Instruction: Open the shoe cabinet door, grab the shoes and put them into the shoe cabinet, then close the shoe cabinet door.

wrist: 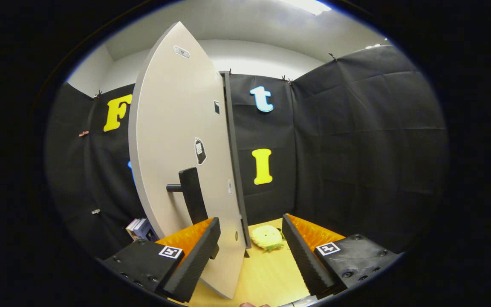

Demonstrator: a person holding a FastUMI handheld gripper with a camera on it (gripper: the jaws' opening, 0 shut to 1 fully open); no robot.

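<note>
The shoe cabinet door (pixel 177 128), a pale panel, stands swung open and nearly edge-on to me. Its dark free edge (pixel 233 162) runs down into the gap between my fingers, closer to the left finger (pixel 194 256). A black handle (pixel 191 194) juts from the door's face just above that left fingertip. My gripper (pixel 250 221) is open wide, and neither finger presses on the door. A yellow-green shoe (pixel 267 237) lies on the wooden tabletop (pixel 267 273) just beyond the fingertips, to the right of the door's edge. The cabinet's inside is hidden.
Small boxes or books (pixel 141 228) sit low behind the door on the left. Black cloth walls (pixel 356 149) close the booth behind and to the right. A person's fingertip (pixel 254 304) shows at the very bottom.
</note>
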